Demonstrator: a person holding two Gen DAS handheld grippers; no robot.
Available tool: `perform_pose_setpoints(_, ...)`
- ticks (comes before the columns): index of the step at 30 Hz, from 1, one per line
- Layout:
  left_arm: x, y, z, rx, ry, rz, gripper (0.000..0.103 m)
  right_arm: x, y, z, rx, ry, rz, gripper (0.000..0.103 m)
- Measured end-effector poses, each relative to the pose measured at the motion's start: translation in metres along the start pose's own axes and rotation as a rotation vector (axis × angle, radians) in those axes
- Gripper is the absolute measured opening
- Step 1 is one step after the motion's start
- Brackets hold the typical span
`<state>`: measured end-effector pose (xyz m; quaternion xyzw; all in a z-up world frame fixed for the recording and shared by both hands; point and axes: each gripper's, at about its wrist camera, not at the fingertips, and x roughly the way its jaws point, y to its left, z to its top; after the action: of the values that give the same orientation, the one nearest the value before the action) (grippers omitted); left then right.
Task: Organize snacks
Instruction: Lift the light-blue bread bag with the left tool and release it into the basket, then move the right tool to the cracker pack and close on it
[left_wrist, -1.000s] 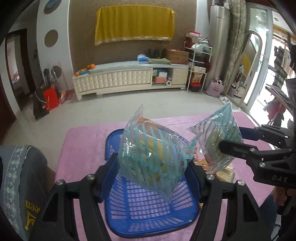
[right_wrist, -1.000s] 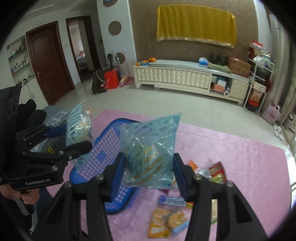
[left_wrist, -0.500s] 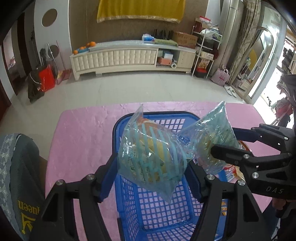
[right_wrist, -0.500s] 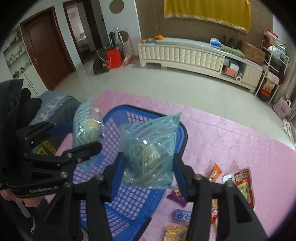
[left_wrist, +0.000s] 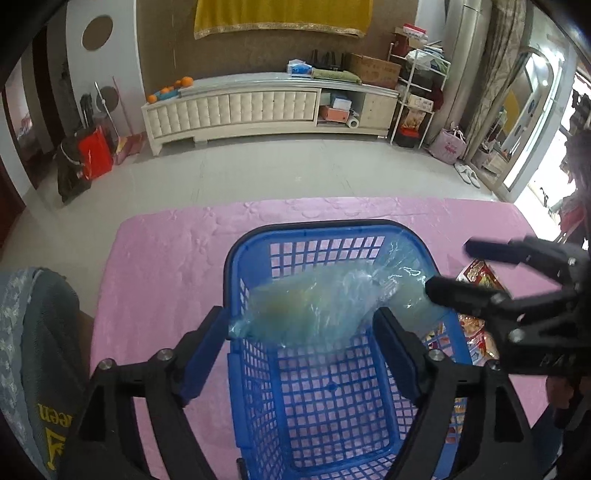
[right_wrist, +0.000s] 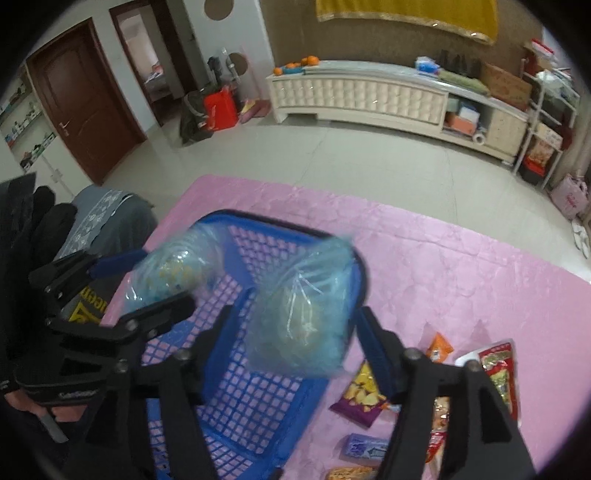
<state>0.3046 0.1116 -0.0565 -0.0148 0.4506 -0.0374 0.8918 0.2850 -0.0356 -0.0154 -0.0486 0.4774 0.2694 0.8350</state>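
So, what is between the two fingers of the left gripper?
A blurred light-blue plastic snack bag, released over the blue plastic basket, seen in the left wrist view.

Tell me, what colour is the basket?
Blue; the basket shows best in the left wrist view.

Living room beyond the pink table cover (left_wrist: 166, 266)

A white cabinet (left_wrist: 236, 107) holds oranges (left_wrist: 184, 81) beneath a yellow cloth (left_wrist: 280, 14); brown door (right_wrist: 85, 107) shut.

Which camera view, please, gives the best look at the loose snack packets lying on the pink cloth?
The right wrist view: the loose snack packets lie spread over the pink cloth beside the blue plastic basket, colours readable. The left wrist view shows only a red packet edge behind the right gripper.
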Motion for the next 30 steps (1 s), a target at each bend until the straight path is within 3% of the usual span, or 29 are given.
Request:
perform_pose_setpoints(2,-0.005,-0.003,-0.001,0.011,-0.012,0.022,0.080,-0.008,-0.004,-0.002,0.006,-0.018,-0.028,0.087)
perform_pose_setpoints(11,-0.044,-0.033,-0.016,0.018,-0.045,-0.023,0.080,-0.053,-0.024,-0.027,0.035,-0.028,-0.062,0.087)
perform_pose_setpoints(23,-0.081,-0.123,-0.031,0.101,-0.071,-0.086,0.080,-0.133,-0.064,-0.065,0.075,-0.080,-0.131,0.087)
perform_pose_setpoints(30,-0.071,-0.172,-0.039,0.141,-0.044,-0.121,0.080,-0.144,-0.099,-0.094,0.109,-0.063,-0.144,0.087)
